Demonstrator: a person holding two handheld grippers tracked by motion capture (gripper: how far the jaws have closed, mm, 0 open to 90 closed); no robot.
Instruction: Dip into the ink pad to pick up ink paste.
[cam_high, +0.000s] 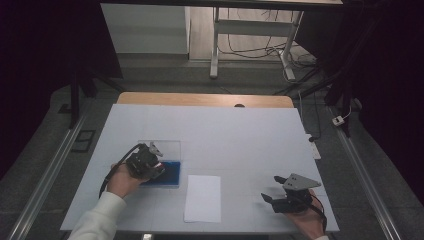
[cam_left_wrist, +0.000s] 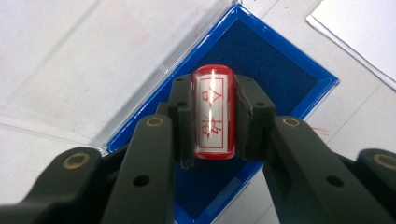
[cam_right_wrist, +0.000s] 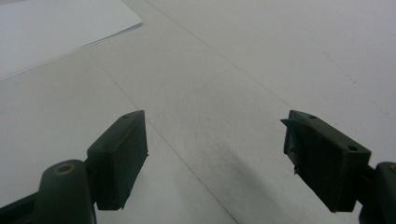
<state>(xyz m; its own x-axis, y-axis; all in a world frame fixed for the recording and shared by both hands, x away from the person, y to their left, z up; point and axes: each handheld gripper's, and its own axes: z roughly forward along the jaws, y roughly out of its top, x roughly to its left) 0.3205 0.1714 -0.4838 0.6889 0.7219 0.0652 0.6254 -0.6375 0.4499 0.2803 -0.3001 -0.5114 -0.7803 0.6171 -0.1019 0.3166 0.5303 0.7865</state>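
Observation:
A red stamp (cam_left_wrist: 213, 113) with a white label and red characters is clamped between the pads of my left gripper (cam_left_wrist: 212, 119). It hangs over a blue ink pad (cam_left_wrist: 285, 70) in a blue-rimmed case whose clear lid (cam_left_wrist: 154, 51) lies open beside it. In the high view the left gripper (cam_high: 148, 162) sits over the ink pad (cam_high: 170, 176) at the table's left. My right gripper (cam_high: 272, 192) rests near the front right, jaws wide apart with nothing between them (cam_right_wrist: 215, 154). A white paper sheet (cam_high: 203, 198) lies between the two hands.
The white table top (cam_high: 225, 130) spreads wide beyond the hands. Its wooden far edge (cam_high: 205, 99) borders a floor with desk legs and cables. A corner of the paper sheet (cam_right_wrist: 56, 28) shows at the upper left of the right gripper view.

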